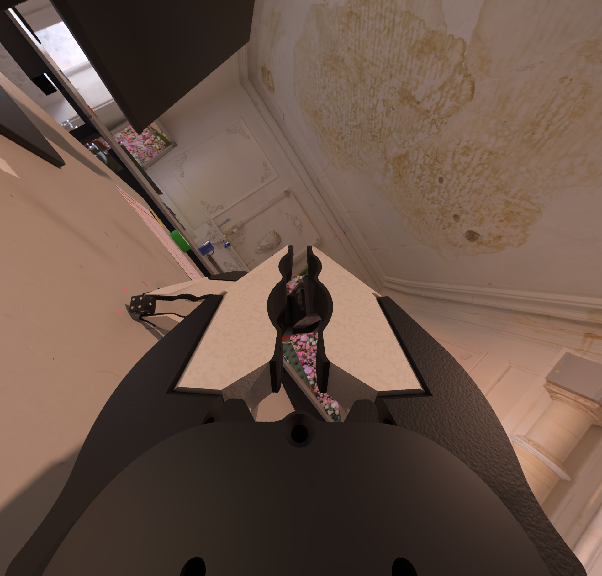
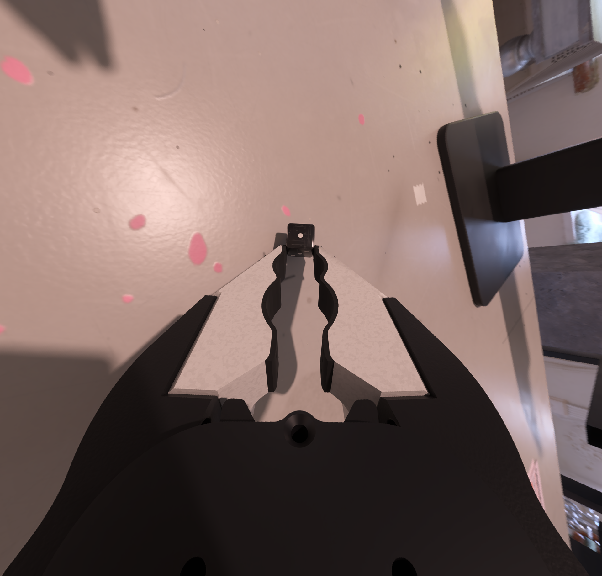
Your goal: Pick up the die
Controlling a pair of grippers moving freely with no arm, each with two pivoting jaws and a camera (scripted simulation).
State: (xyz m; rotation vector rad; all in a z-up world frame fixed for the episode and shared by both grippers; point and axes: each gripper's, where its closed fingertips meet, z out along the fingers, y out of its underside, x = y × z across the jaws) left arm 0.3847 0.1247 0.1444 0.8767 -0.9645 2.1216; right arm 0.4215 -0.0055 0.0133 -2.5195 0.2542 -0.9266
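Note:
The die [image 2: 300,239] is small and black with white pips. It sits between the fingertips of my right gripper [image 2: 299,251], which is shut on it at or just above the pale table [image 2: 163,169]; I cannot tell if the die touches the table. In the left wrist view the die [image 1: 142,303] shows at the left, held by the right gripper's fingers [image 1: 182,297]. My left gripper [image 1: 299,251] is shut and empty, to the right of the die, pointing up toward a wall and a stained ceiling.
A black stand base [image 2: 479,208] with a black arm rests on the table to the right of the die, near the table's edge. Pink spots [image 2: 198,249] and a white tape piece [image 2: 419,195] mark the table. A dark box [image 1: 146,39] hangs overhead at the left.

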